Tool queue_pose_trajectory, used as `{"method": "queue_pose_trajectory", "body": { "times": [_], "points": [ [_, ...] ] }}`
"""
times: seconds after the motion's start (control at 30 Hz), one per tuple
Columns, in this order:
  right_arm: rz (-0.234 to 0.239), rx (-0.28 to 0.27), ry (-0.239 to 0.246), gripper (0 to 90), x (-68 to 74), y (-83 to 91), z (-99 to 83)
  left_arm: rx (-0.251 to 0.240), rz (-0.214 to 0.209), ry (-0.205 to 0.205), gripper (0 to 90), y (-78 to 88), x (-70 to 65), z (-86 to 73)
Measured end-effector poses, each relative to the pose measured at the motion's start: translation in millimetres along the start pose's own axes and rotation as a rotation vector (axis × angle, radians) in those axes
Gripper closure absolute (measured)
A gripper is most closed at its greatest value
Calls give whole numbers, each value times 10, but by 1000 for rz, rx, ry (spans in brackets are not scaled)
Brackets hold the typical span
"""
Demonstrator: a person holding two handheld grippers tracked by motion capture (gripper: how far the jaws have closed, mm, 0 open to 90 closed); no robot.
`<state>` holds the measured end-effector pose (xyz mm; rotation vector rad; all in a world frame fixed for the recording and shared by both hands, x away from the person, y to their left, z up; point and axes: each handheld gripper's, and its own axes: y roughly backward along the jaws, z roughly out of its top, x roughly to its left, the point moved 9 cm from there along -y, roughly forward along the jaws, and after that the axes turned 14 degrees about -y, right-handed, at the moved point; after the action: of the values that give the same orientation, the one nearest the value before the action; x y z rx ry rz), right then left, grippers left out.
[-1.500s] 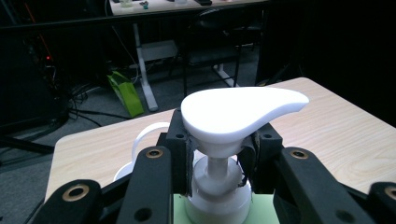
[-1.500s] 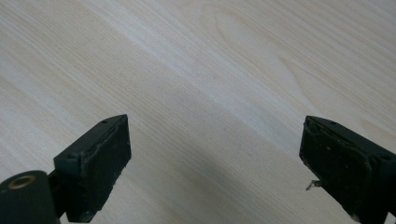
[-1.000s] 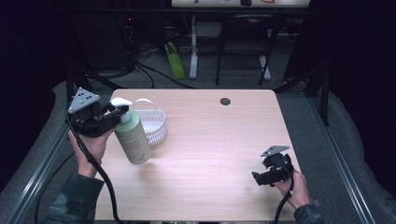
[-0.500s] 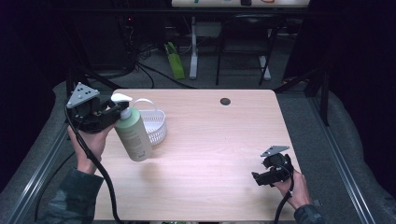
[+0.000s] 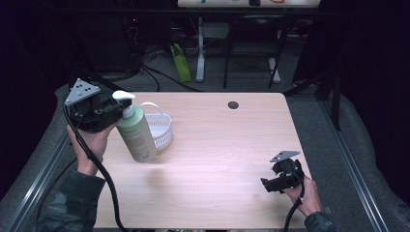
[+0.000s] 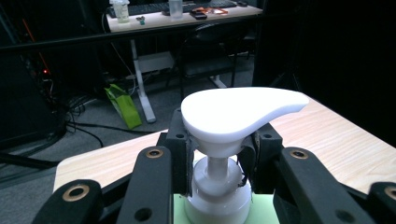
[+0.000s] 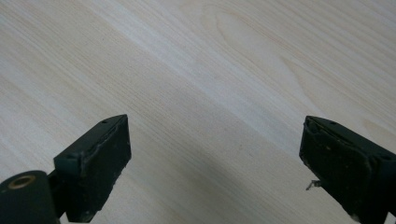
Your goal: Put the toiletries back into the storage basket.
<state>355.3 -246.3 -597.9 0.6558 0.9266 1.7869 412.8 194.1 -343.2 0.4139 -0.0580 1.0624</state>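
Green pump bottle (image 5: 137, 137) within left claw (image 5: 117, 108)

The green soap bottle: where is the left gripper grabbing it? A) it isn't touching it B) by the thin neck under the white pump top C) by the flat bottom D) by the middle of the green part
B: the left gripper has its jaws shut on the neck of the green soap bottle, just under the white pump top.

A pale green bottle (image 5: 137, 137) with a white pump head (image 6: 238, 113) hangs beside a white slotted basket (image 5: 160, 129) above the light wood-grain table (image 5: 227, 145); both tongs are black.
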Motion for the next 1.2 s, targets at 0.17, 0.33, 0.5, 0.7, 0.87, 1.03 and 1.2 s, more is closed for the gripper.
{"method": "queue_pose_trajectory", "body": {
  "times": [0.17,0.33,0.5,0.7,0.87,1.03,1.2],
  "points": [
    [1,0,-4,83,3,7,0,-7,5,1,676,-8,29,46],
    [-1,1,1,83,-6,2,2,-10,15,1,676,-10,82,97],
    [0,5,-8,83,-8,-4,-6,-13,27,-6,676,-19,123,152],
    [-2,6,-6,83,-4,-2,-6,-13,34,-4,676,-53,168,206],
    [-1,7,-5,83,-5,-4,-8,-29,47,5,676,-60,215,246],
    [2,8,-9,83,1,-6,-10,-29,61,-4,677,-82,268,318],
    [3,7,-8,83,-1,-6,-7,-29,71,-5,677,-106,303,363]
  ]
}}
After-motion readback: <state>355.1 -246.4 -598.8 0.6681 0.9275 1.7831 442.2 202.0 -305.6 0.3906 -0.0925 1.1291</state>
